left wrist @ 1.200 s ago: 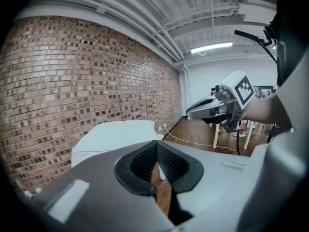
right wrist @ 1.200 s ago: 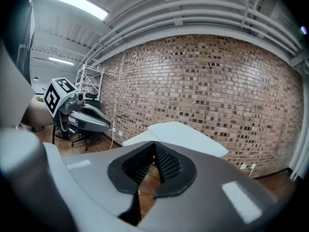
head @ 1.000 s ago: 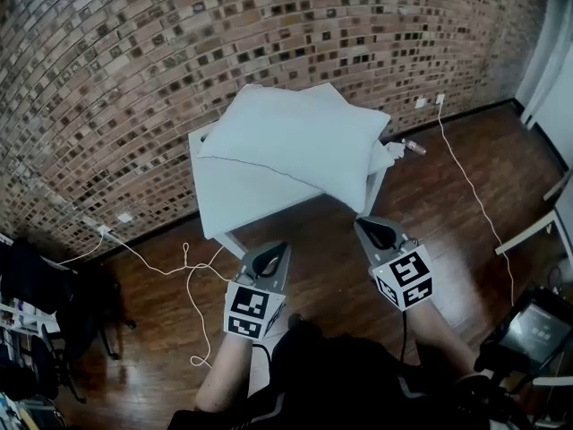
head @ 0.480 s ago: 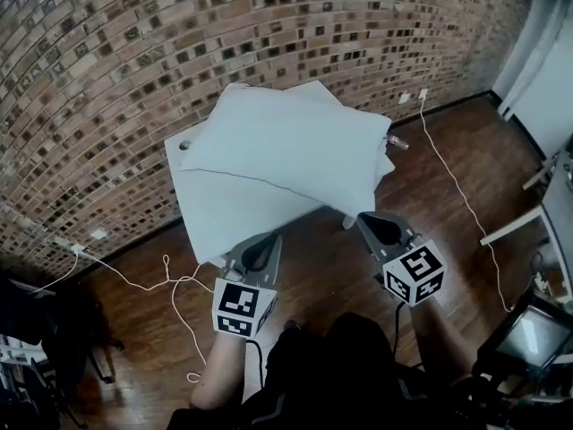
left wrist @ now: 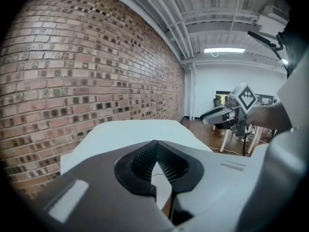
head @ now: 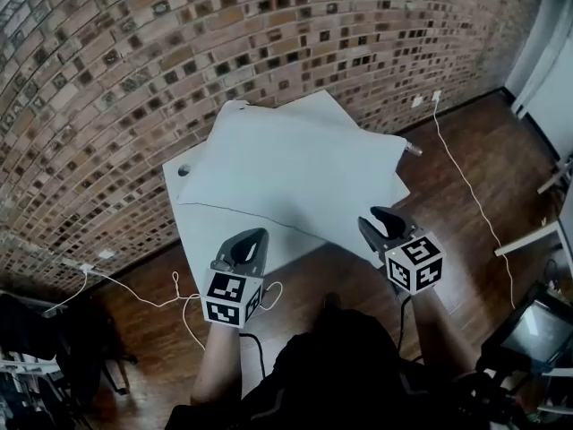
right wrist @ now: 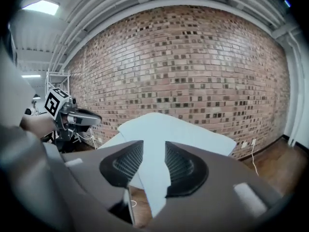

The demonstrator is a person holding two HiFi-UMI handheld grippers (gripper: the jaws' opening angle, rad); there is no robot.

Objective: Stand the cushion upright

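Observation:
A large white cushion (head: pixel 295 168) lies flat on a small white table (head: pixel 201 227) against the brick wall, its near right corner overhanging the table edge. My left gripper (head: pixel 253 236) is shut and empty, just short of the table's near edge and below the cushion (left wrist: pixel 140 129); its tips (left wrist: pixel 157 144) meet. My right gripper (head: pixel 376 215) is at the cushion's near right corner. Its jaws (right wrist: pixel 153 146) have just been opening and stand slightly apart. The cushion (right wrist: pixel 169 129) corner shows in the gap, and the pads do not press on it.
The brick wall (head: pixel 269 43) stands right behind the table. White cables (head: pixel 466 177) trail over the wooden floor from a wall socket (head: pixel 437 97), and another cable (head: pixel 134 285) lies left. Dark gear (head: pixel 36 348) sits at lower left, a monitor (head: pixel 533 330) at lower right.
Both grippers have moved forward from over the floor up to the table and the cushion's near edge. The cushion has not moved on the table.

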